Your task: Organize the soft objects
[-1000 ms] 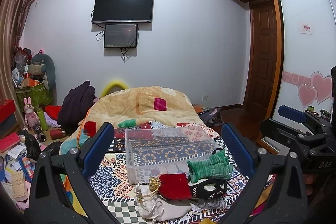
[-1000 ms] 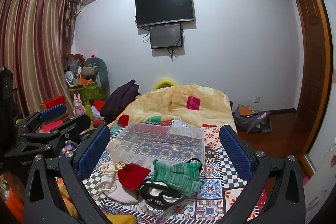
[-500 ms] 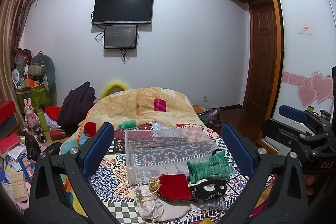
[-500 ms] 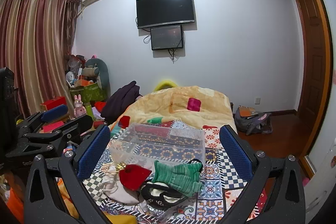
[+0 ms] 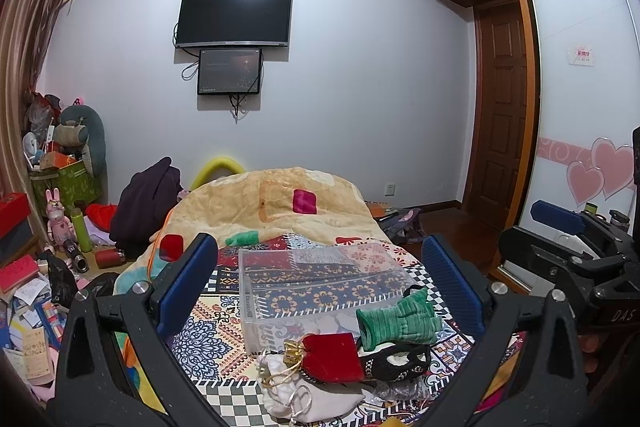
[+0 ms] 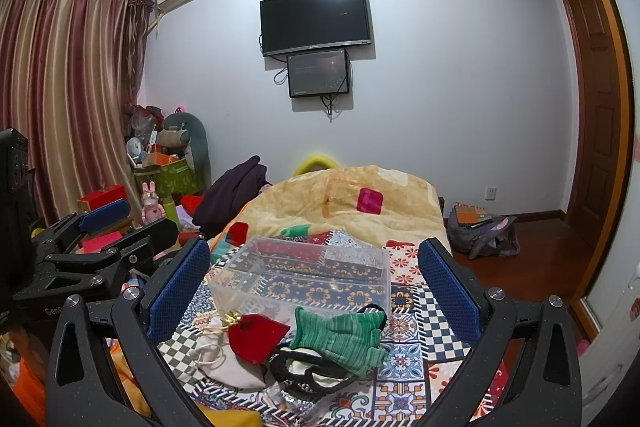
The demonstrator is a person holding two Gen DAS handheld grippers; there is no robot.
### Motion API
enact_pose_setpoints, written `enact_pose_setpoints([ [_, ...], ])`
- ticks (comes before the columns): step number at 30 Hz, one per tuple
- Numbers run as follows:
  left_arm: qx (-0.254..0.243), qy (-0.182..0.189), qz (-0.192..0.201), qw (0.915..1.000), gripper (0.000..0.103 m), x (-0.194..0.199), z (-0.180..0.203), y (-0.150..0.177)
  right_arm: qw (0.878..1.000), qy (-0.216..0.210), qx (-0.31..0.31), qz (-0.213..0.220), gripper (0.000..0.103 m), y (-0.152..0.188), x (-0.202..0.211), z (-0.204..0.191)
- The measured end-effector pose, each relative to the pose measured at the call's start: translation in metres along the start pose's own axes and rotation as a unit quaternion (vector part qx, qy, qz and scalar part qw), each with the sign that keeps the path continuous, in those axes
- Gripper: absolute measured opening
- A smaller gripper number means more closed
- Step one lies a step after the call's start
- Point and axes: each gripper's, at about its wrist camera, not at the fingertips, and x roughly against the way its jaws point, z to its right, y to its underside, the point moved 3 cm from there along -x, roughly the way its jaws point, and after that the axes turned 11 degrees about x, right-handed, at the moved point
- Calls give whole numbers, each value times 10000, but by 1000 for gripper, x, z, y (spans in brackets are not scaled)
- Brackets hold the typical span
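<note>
Both grippers, left [image 5: 320, 291] and right [image 6: 314, 287], hang spread wide and empty, barely shifted from a second ago, so sorting hasn't begun. Green glove [image 6: 340, 335] and red pouch [image 6: 256, 335] lie just ahead below them, clear bin [image 6: 304, 275] beyond.

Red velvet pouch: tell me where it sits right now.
The red velvet pouch lies on the patterned bedspread in front of the clear plastic box, atop the white drawstring bag, left of the green knit glove.
</note>
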Motion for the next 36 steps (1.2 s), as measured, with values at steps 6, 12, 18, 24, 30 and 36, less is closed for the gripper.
enact_pose_setpoints([
  [6,2,10,3,10000,103,1,-1,0,10000,-2,0,-4,103,0,0,0],
  [12,30,30,-5,10000,103,2,-2,0,10000,-4,-8,-4,103,1,0,0],
  [18,6,41,-19,10000,103,1,-3,1,10000,-8,-32,-19,103,2,-1,0],
  [24,29,67,-213,9997,103,-7,-9,5,9999,-5,-82,-125,103,9,-8,4],
  [30,224,103,-663,9975,88,-30,-27,19,9985,93,-235,-481,97,28,-27,17],
  [36,382,201,-1248,9912,79,-55,-38,47,9946,-15,-326,-985,82,52,-50,22],
])
